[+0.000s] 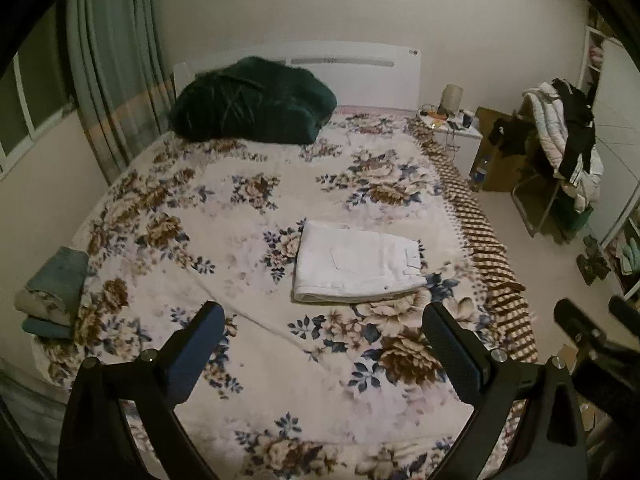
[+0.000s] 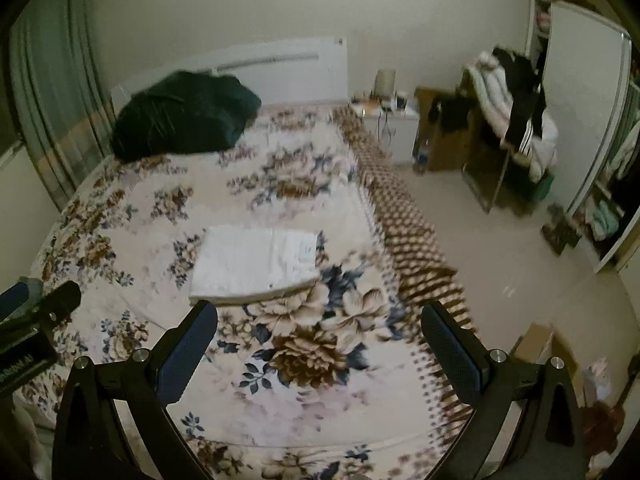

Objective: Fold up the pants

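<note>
On floral bedspread (image 1: 224, 248), white pants (image 1: 356, 264) folded flat, compact rectangle; both tongs (image 1: 324, 344) (image 2: 320, 340) spread wide, empty

White pants (image 1: 356, 266) lying folded on floral bed (image 1: 224, 216). Left gripper (image 1: 324, 320) hovering above bed, jaws spread wide, gripping nothing. Green bundle (image 1: 252, 100) sitting near headboard.

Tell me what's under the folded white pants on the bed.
The folded white pants lie flat on the floral fleece blanket, whose flowers show around every edge. Whatever is directly beneath them is covered. Both grippers are open and away from them.
</note>
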`<state>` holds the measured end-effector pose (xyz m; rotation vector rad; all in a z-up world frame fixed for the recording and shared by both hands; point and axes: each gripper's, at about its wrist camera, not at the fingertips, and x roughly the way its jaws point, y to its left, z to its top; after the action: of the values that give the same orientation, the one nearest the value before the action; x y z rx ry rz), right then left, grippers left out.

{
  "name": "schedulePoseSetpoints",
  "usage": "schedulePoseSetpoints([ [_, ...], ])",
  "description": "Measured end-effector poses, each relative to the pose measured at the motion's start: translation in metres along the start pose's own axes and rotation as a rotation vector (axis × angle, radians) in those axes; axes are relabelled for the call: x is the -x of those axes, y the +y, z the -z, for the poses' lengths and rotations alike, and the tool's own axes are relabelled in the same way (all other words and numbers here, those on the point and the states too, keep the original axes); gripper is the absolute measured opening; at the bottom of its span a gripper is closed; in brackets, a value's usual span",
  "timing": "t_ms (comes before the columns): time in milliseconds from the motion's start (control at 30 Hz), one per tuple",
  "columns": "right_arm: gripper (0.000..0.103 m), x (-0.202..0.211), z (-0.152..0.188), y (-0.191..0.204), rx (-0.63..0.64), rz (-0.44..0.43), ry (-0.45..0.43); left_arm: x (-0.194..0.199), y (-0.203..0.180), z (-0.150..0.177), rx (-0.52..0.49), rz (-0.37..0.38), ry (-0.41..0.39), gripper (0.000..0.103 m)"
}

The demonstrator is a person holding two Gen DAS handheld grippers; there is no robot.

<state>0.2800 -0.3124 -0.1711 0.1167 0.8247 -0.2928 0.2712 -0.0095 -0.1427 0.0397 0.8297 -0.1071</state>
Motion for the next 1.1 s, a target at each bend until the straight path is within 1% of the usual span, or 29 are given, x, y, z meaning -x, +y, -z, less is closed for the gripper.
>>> schedulePoseSetpoints([
  [167,0.103,0.084,-0.010,-0.002,0.001,-0.006,-0.057,0.055,0.002,-0.001,-0.020,-0.010,-0.024,0.101],
  [267,0.103,0.123,-0.012,0.002,0.016,-0.022,-0.069,0.084,0.006,0.000,-0.013,-0.004,-0.028,0.101],
  [333,0.103,0.148,-0.013,0.007,0.029,-0.025,-0.077,0.096,0.008,0.000,-0.014,0.000,-0.027,0.101],
  [467,0.103,0.177,-0.012,0.012,0.032,-0.033,-0.078,0.109,0.013,0.004,-0.009,-0.004,-0.021,0.101],
  [600,0.103,0.188,-0.008,0.016,0.040,-0.026,-0.072,0.107,0.015,0.006,-0.004,0.003,-0.005,0.101],
  [667,0.103,0.192,-0.008,0.017,0.048,-0.021,-0.066,0.109,0.014,0.008,0.001,0.002,0.002,0.103],
  [867,0.103,0.176,-0.017,0.010,0.040,-0.022,-0.053,0.108,0.014,0.008,-0.011,-0.004,0.002,0.103],
  [900,0.103,0.168,-0.019,0.009,0.041,-0.024,-0.049,0.110,0.014,0.008,-0.010,-0.007,0.001,0.103],
  [1100,0.103,0.157,-0.022,0.009,0.051,-0.042,-0.038,0.112,0.017,0.008,-0.013,-0.022,-0.001,0.103],
])
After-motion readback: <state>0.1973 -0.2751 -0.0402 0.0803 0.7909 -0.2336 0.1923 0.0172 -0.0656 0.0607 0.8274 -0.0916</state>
